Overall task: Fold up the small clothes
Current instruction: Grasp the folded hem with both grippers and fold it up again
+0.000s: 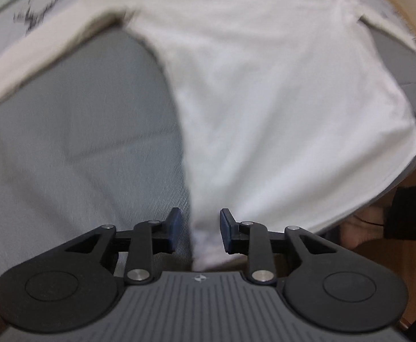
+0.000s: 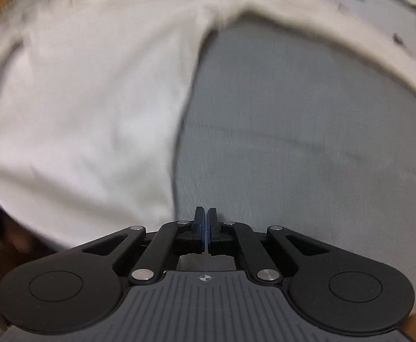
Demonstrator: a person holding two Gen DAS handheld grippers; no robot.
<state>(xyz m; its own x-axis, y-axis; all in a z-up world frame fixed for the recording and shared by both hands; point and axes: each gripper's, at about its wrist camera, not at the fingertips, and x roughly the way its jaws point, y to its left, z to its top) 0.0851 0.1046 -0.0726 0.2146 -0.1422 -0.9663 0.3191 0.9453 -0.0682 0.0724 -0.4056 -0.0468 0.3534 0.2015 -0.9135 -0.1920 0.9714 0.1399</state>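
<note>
White shirt (image 1: 265,99) lies lengthwise ahead; its hem corner sits between the left gripper (image 1: 198,229)'s parted fingers, unpinched. The right gripper (image 2: 205,228), fingers closed empty, sits just right of the shirt's other edge.

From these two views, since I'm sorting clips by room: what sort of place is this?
Probably a home work surface: a white shirt spread on grey cloth, printed papers at the far edge and a wooden rim beyond.
</note>
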